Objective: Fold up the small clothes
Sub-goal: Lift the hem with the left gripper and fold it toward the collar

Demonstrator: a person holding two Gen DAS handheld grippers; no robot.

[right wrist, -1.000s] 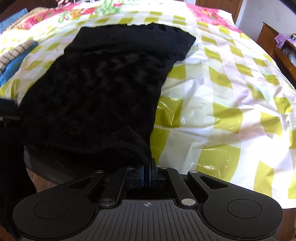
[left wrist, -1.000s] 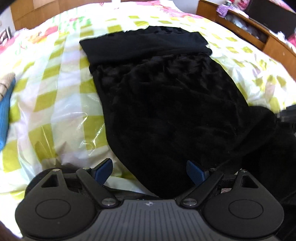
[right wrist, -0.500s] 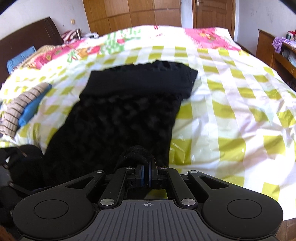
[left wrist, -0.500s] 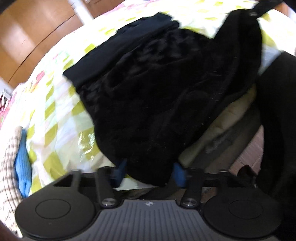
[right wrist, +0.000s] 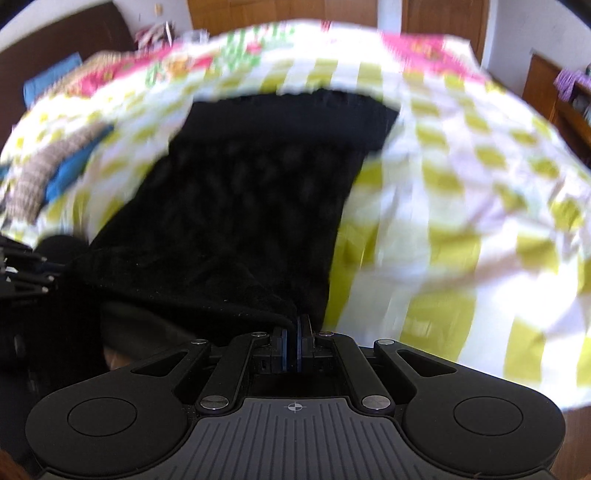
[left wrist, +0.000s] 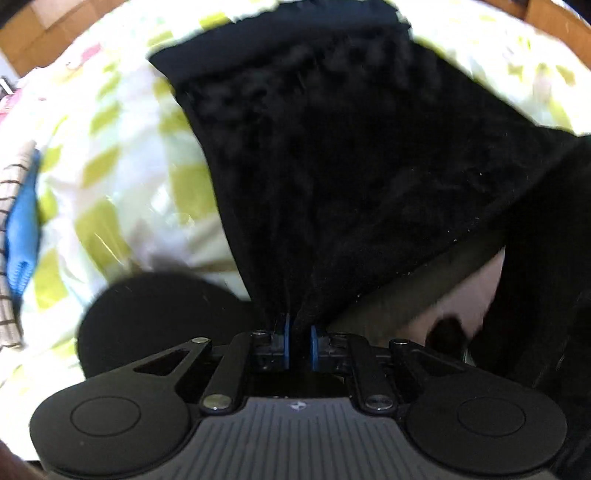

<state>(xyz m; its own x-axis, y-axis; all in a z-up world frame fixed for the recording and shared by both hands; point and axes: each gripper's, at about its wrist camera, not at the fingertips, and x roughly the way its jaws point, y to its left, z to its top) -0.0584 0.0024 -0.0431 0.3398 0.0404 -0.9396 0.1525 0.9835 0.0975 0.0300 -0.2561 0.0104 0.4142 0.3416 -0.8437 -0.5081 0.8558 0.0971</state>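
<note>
**Across the bed: both tools pinch the black garment's near hem**

On the left, the folded clothes (left wrist: 16, 206), striped and blue, lie by the bed's edge. Left tool (left wrist: 297, 345) has its blue pads drawn narrow, clamped on a bunch of the black garment (left wrist: 332, 166), which fans away over the checked bedcover (left wrist: 122, 155). Only this view shows the hem lifted off the bed's near edge, a gap showing beneath it on the right. Right tool (right wrist: 295, 345) pinches the garment's (right wrist: 251, 206) other near corner, pads nearly closed. Only its view shows the headboard (right wrist: 62, 59), the door (right wrist: 443, 18), and wide bare bedcover (right wrist: 461, 206) rightward. Both views are blurred.
</note>
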